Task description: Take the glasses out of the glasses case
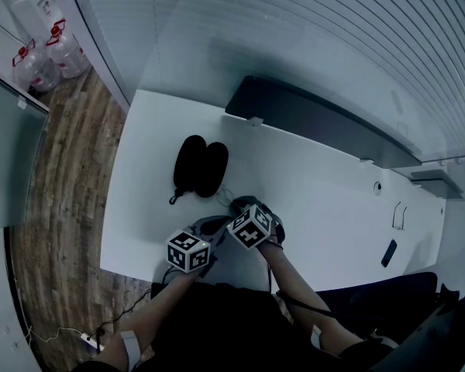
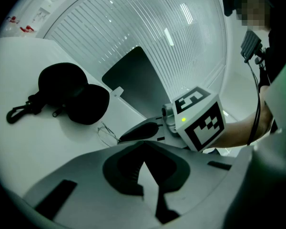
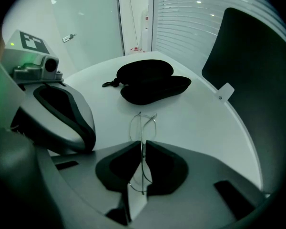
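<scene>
R tool (image 3: 143, 143) pinches glasses (image 3: 142, 127), L tool (image 2: 144, 143) closed & empty alongside, open glasses case (image 3: 150, 82) just beyond on table (image 3: 205, 128).

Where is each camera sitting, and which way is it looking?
Head view: on the person's head, looking down at the white table; left gripper, right gripper and forearms show.
Left gripper view: rides the left gripper, looking along its shut, empty jaws toward the open glasses case; the right gripper and a forearm show.
Right gripper view: rides the right gripper, looking along jaws shut on the glasses, toward the case.
All three share the case.
</scene>
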`<state>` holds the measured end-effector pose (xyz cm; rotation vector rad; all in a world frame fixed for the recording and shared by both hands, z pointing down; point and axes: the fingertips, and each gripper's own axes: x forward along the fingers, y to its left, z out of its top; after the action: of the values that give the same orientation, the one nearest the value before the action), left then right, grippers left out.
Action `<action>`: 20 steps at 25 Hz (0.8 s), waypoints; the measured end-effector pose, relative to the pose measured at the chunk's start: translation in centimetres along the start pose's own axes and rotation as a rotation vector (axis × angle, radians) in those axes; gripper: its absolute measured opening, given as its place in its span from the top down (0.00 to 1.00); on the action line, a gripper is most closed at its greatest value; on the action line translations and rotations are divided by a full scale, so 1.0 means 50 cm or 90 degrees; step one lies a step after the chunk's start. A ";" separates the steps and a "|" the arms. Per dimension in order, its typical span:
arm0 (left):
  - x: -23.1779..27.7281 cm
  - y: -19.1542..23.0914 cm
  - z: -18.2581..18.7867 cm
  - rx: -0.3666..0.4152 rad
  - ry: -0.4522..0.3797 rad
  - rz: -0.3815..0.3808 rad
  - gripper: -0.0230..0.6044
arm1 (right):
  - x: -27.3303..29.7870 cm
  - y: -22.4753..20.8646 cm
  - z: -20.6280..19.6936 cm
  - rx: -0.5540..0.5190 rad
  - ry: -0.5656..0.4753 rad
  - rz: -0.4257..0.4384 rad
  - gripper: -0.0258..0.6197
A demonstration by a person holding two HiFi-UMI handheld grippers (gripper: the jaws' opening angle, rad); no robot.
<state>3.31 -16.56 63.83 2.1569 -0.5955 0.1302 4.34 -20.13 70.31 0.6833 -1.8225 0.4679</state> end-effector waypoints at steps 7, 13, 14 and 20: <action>0.000 -0.005 0.002 0.005 -0.004 -0.001 0.95 | -0.002 0.001 -0.004 -0.002 -0.003 -0.001 0.90; -0.007 -0.011 0.009 0.016 -0.012 -0.001 0.95 | -0.016 0.002 -0.003 0.006 -0.017 -0.002 0.83; -0.009 -0.012 0.011 0.018 -0.013 -0.001 0.95 | -0.019 0.001 -0.001 0.007 -0.020 -0.005 0.83; -0.019 -0.017 0.023 0.029 -0.021 0.001 0.95 | -0.043 -0.001 0.014 0.029 -0.054 -0.022 0.83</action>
<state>2.73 -16.65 62.23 2.2061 -0.6177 0.1101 4.42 -20.07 68.06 0.7757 -1.8817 0.4654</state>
